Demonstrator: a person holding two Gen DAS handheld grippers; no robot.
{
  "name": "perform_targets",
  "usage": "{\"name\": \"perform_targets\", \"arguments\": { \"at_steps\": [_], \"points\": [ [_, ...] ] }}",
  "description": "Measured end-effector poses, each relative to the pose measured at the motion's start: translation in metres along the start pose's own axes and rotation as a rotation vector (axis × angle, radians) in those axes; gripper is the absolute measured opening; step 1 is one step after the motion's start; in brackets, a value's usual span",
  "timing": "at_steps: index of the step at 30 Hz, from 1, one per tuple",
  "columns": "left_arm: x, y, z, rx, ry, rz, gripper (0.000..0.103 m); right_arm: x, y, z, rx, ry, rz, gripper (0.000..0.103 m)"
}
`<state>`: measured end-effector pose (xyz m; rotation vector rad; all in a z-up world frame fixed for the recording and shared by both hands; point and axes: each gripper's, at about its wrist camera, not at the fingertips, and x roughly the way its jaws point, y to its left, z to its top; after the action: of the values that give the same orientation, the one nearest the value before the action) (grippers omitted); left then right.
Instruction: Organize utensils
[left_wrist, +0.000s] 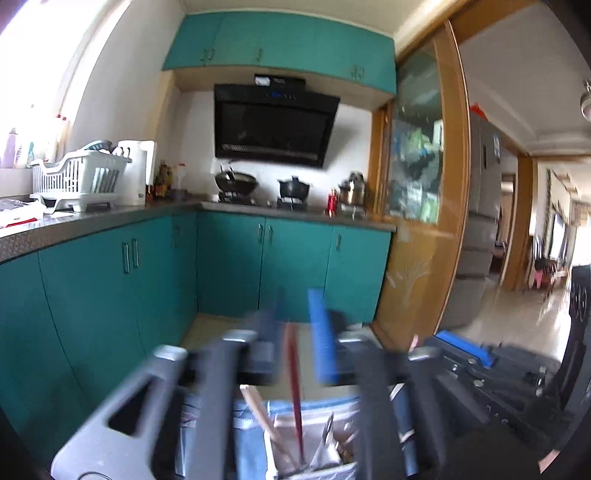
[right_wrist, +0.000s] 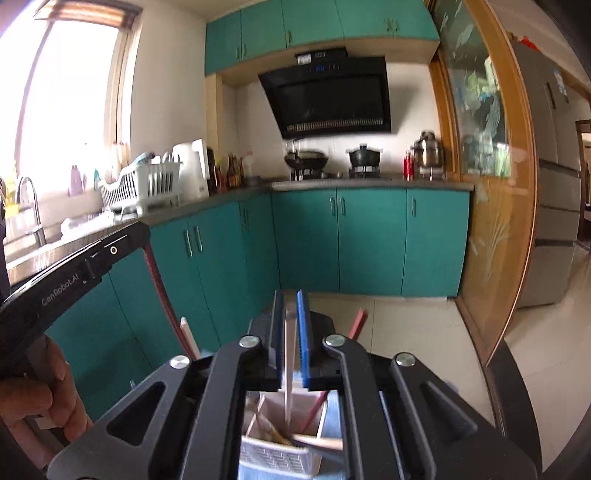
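Observation:
My left gripper is shut on a red chopstick that hangs down into a white utensil holder below; this view is motion-blurred. My right gripper is shut on a silver metal utensil handle that reaches down into the same white holder. The holder has compartments with several utensils, wooden and red ones among them. The left gripper's body shows at the left of the right wrist view, with the red chopstick below it.
Teal cabinets run under a grey counter ahead. A white dish rack, kettle and stove with pots stand on the counter. A wooden glass door frame is at the right. A blue cloth lies under the holder.

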<state>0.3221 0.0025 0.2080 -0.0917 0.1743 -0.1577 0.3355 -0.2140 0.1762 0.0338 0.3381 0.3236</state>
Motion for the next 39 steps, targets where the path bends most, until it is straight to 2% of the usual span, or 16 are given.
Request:
{"name": "perform_targets", "arguments": {
  "at_steps": [1,2,4,7,10,11,14,16,19,22,24,29,33,39],
  "points": [
    [-0.007,0.001,0.000,0.010,-0.012,0.013,0.089,-0.002,0.000,-0.001,0.003,0.007,-0.013,0.065],
    [-0.016,0.003,0.002,0.014,-0.030,0.024,0.093,-0.008,-0.001,-0.001,0.012,-0.010,-0.030,0.091],
    [-0.045,0.011,0.012,-0.003,-0.057,0.028,0.099,-0.037,-0.004,0.001,0.044,-0.097,-0.057,0.100],
    [-0.100,0.029,0.018,-0.092,-0.039,0.027,0.099,-0.105,-0.016,0.006,0.109,-0.196,-0.059,0.100],
    [-0.156,0.042,-0.005,-0.167,0.005,0.026,0.099,-0.163,-0.023,-0.009,0.119,-0.239,-0.041,0.100],
    [-0.171,0.041,-0.019,-0.169,0.028,0.032,0.099,-0.182,-0.023,-0.021,0.109,-0.231,-0.059,0.100],
    [-0.197,0.030,-0.070,-0.119,0.111,0.073,0.099,-0.209,-0.019,-0.064,0.084,-0.113,-0.086,0.100],
    [-0.204,0.022,-0.111,-0.124,0.177,0.124,0.099,-0.215,-0.014,-0.096,0.060,-0.022,-0.119,0.100],
    [-0.200,0.011,-0.160,-0.159,0.274,0.130,0.099,-0.214,-0.012,-0.145,0.053,0.072,-0.171,0.100],
    [-0.191,-0.009,-0.190,-0.092,0.353,0.157,0.099,-0.199,-0.010,-0.187,0.112,0.168,-0.193,0.100],
    [-0.193,-0.017,-0.201,-0.071,0.357,0.149,0.099,-0.192,-0.006,-0.202,0.111,0.196,-0.180,0.100],
    [-0.193,-0.028,-0.213,-0.045,0.390,0.154,0.099,-0.199,0.011,-0.221,0.073,0.180,-0.187,0.100],
    [-0.194,-0.031,-0.211,-0.038,0.372,0.138,0.099,-0.203,0.017,-0.217,0.047,0.125,-0.195,0.100],
    [-0.197,-0.027,-0.210,-0.038,0.354,0.135,0.099,-0.204,0.024,-0.216,0.028,0.098,-0.182,0.100]
  ]
}}
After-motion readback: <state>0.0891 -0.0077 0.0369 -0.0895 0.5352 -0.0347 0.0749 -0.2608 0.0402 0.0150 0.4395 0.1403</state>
